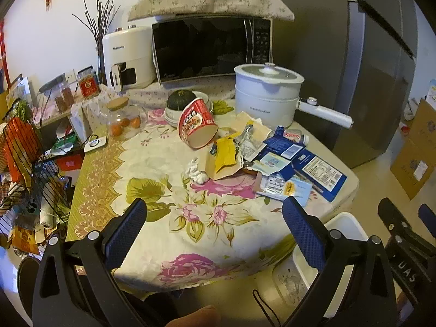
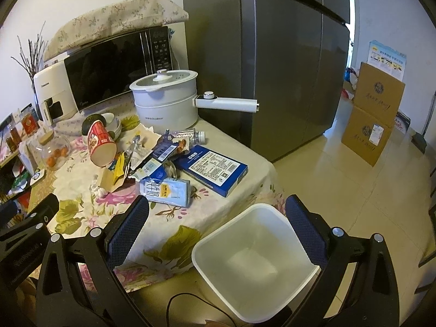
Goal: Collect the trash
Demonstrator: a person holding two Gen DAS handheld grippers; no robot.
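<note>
Ahead of the left gripper (image 1: pixel 215 218), whose knurled blue pads stand spread wide with nothing between them, trash lies heaped on the flowered tablecloth (image 1: pixel 152 163): a tipped red paper noodle cup (image 1: pixel 197 125), a torn yellow-and-tan carton (image 1: pixel 222 159), two crumpled white tissues (image 1: pixel 196 173), and flattened blue cardboard boxes (image 1: pixel 308 163). A squashed milk carton (image 2: pixel 166 192) lies nearest the right gripper (image 2: pixel 216 216), just past its left pad. That gripper is likewise released and empty, and below it stands a square white plastic bin (image 2: pixel 261 261) with smooth walls, beside the table's edge.
</note>
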